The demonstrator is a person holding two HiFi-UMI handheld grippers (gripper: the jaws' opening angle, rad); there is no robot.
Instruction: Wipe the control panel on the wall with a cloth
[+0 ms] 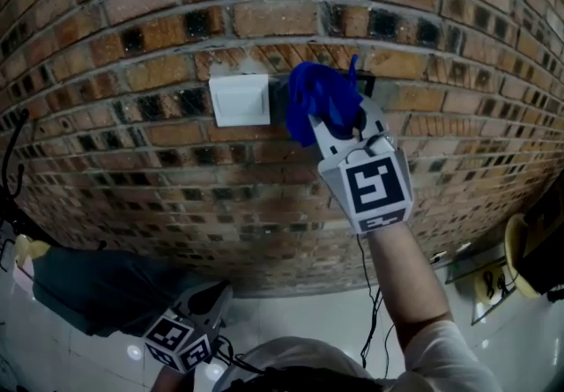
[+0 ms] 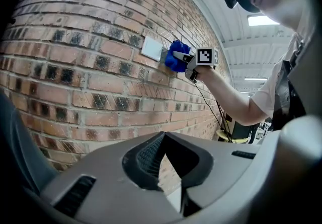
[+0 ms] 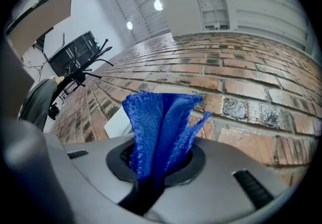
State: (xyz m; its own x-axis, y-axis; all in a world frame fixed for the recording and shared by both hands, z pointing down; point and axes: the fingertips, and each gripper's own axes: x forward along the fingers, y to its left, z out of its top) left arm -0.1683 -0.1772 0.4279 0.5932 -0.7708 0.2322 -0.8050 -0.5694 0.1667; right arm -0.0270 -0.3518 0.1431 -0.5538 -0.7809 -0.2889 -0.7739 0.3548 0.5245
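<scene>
Right gripper (image 3: 156, 167) with jaws clamped on a folded blue cloth (image 3: 158, 127), which stands up out of them in a bunched fan. In the head view this gripper (image 1: 339, 122) is raised to the brick wall (image 1: 132, 38). The cloth (image 1: 319, 99) lies against the bricks just beside the right edge of the white control panel (image 1: 240, 99), not over its face. The left gripper view shows the same arrangement from the side: cloth (image 2: 177, 62) at the wall, panel (image 2: 151, 48) next to it. Left gripper (image 2: 168, 167) with jaws a narrow wedge apart, bricks visible through the gap and nothing between them. It hangs low (image 1: 216, 293), well apart from the panel, near a dark green bundle (image 1: 97, 293) on the pale floor (image 1: 300, 315).
</scene>
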